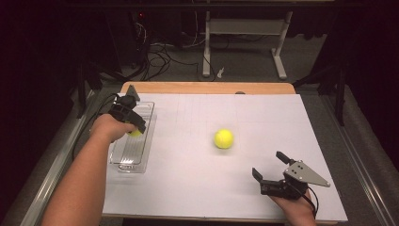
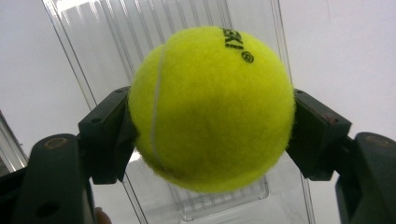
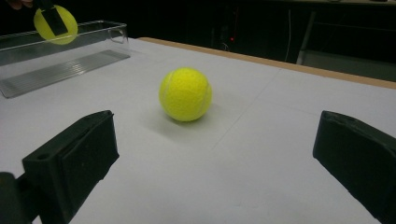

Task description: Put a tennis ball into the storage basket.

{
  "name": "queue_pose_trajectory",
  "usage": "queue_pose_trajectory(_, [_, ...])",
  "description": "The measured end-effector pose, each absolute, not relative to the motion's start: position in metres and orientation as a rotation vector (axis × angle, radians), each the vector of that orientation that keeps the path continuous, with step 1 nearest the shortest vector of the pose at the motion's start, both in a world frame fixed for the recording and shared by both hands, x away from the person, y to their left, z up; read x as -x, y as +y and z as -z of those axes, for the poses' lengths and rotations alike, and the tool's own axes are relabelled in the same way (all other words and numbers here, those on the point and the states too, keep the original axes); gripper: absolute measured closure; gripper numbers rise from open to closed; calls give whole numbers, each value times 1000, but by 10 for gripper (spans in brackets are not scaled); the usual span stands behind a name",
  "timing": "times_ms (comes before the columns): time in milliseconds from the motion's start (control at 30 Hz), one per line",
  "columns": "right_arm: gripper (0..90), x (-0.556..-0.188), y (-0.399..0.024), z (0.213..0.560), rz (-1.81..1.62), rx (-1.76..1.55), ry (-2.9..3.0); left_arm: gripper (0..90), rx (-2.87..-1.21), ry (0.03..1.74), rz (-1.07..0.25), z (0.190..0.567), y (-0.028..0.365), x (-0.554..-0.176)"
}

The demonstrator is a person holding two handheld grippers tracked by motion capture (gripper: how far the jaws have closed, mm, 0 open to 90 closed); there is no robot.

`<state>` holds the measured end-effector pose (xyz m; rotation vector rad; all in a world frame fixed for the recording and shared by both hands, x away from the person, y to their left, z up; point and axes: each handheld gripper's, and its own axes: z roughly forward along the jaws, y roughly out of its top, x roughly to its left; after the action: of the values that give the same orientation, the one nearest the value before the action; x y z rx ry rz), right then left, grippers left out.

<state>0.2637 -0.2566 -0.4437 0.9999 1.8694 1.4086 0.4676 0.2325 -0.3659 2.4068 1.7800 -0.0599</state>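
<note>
Two tennis balls here: the left hand-held gripper [image 2: 212,135] is pinching one ball [image 2: 211,108] above the clear tray [image 1: 147,123] at 9 o'clock on the surface [image 1: 244,188]. Let go too high and it probably bounces out. The right hand-held gripper [image 3: 215,158] sits spread wide, with the loose ball [image 3: 185,94] at its 12 o'clock.

Light falls from above onto the white bench [image 1: 263,117], which glows bright while the room behind and beside it sinks into near black. The loose tennis ball [image 1: 224,139] casts a soft, faint shadow. The high view is slightly soft; the clear tray [image 2: 116,37] shows streaky glare
</note>
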Motion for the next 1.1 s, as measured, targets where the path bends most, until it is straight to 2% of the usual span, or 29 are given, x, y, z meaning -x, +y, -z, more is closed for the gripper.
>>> queue_pose_trajectory(333, [6,-263,-257,443,-1422,-994,1869,248,-2427,1764,56,365,227,-466])
queue_pose_trajectory(400, [6,-263,-257,443,-1422,-991,1867,153,-2387,1761,58,360,227,-466])
queue_pose_trajectory(533, [5,-263,-256,442,-1421,-985,1868,32,-2406,1738,59,353,223,-463])
queue_pose_trajectory(1100, [6,-264,-255,442,-1414,-980,1872,26,-2423,1716,56,343,219,-451])
